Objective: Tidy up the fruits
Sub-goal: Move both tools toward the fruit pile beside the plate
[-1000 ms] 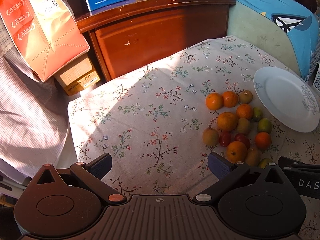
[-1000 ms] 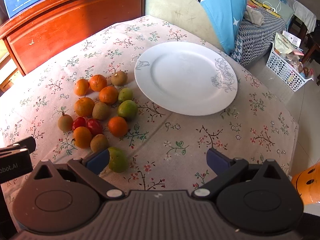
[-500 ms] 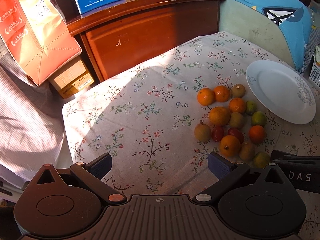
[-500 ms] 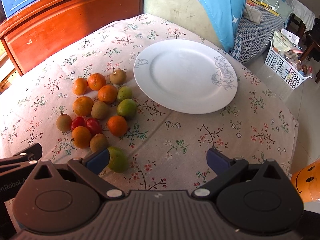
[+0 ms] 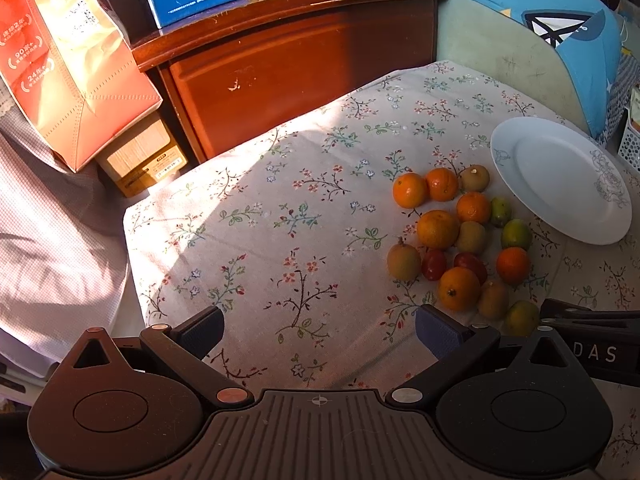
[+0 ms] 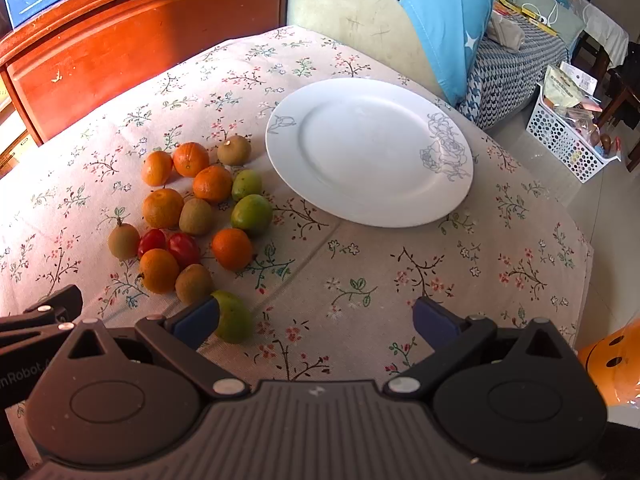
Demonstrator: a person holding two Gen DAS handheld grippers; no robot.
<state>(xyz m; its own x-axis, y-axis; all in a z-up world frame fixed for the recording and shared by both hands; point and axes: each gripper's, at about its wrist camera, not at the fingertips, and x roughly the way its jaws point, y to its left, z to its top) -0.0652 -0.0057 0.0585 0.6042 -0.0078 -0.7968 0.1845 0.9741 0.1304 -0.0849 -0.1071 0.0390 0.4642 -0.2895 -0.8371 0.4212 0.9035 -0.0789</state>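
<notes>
A cluster of fruit lies on the floral tablecloth: several oranges point(image 6: 162, 208) point(image 5: 437, 229), brown kiwis point(image 6: 195, 216) point(image 5: 404, 260), two red tomatoes point(image 6: 183, 249) point(image 5: 434, 265) and green citrus point(image 6: 252, 214) point(image 5: 516, 234). An empty white plate point(image 6: 400, 208) point(image 5: 520, 184) sits just right of the cluster. My left gripper point(image 5: 318, 328) hovers open over bare cloth, left of the fruit. My right gripper point(image 6: 316, 318) is open, its left finger beside a green fruit point(image 6: 234, 320).
The table point(image 5: 280, 208) is small, with edges close on the left and front. A wooden cabinet point(image 5: 304, 68) with boxes stands behind it. An orange bag point(image 5: 68, 64) hangs at the left. A sofa with blue cover point(image 6: 440, 12) and a white basket point(image 6: 568, 140) lie to the right.
Both grippers have pulled back and up a little, so the fruit and plate appear slightly farther away. Nothing on the table has moved and both grippers stay open.
</notes>
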